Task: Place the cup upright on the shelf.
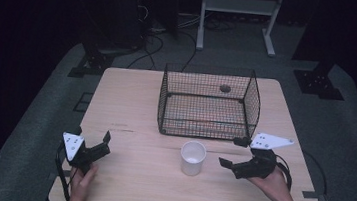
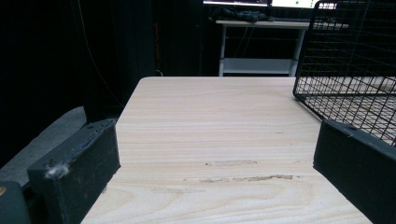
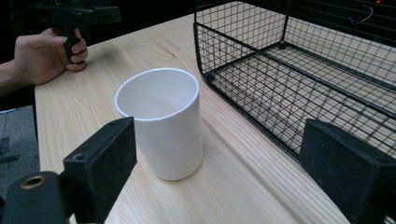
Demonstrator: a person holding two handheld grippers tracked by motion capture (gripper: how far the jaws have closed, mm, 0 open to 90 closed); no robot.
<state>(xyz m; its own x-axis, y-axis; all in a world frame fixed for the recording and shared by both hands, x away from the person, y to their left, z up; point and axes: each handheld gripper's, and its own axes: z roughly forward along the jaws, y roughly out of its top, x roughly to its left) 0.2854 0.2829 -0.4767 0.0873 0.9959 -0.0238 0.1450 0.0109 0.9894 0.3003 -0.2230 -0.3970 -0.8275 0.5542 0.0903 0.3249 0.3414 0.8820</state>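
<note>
White cup (image 1: 193, 157) stands before wire basket (image 1: 209, 104); both tools, left (image 1: 93, 139) and right (image 1: 234, 151), released, apparently empty.

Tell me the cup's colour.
White; the cup shows best in the right gripper view.

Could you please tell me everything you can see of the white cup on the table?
The white cup is a plain, handleless cylinder with a thin rim, smooth and matte, perhaps plastic or ceramic. It stands upright and looks empty on the wooden table, just in front of the wire basket without touching it. The open right gripper sits beside it; nothing grips it.
</note>
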